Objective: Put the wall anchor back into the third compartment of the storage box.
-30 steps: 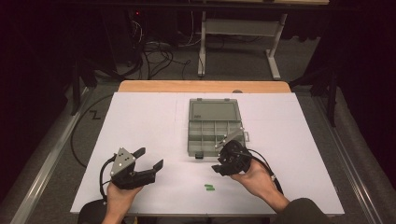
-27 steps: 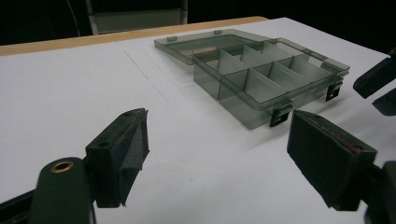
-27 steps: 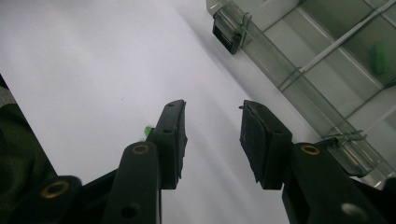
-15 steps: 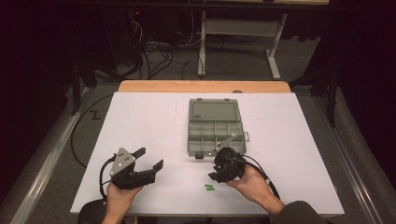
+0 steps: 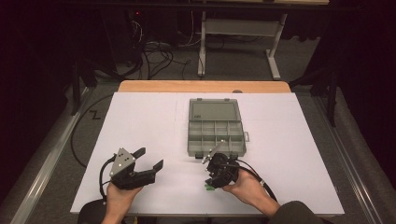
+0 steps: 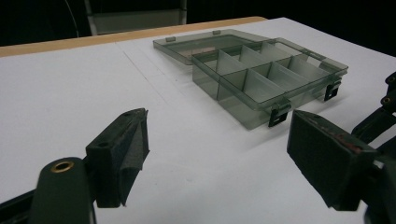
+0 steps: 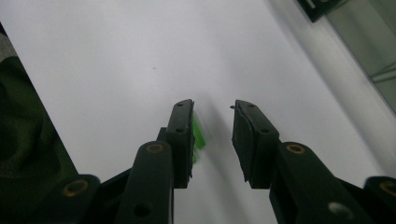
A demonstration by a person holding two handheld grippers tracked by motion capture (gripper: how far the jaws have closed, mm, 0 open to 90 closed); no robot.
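A small green piece (image 7: pixel 198 135) lies on the white table sheet (image 5: pixel 140 116) near the front edge. My right gripper (image 7: pixel 212 105) points down over it; its jaws have just been closing, and the piece lies between them, close beside one pad (image 7: pixel 183 126) and clear of the other. From above, the green piece (image 5: pixel 208 187) peeks out under the right gripper (image 5: pixel 212 181). A grey-green compartment box (image 5: pixel 215 135) stands open just beyond. My left gripper (image 5: pixel 149 158) hovers at the front left, jaws wide apart with nothing between them (image 6: pixel 219 121).
The box's lid (image 5: pixel 214 111) lies flat behind it, and two latches (image 6: pixel 279 113) hang on its front. The right gripper's body (image 6: pixel 387 107) shows at the edge of the left gripper view. A wooden table edge (image 5: pixel 201 87) runs along the back.
The right gripper has come toward the near edge and down onto the green piece, and its jaws have narrowed. The left gripper has stayed put.
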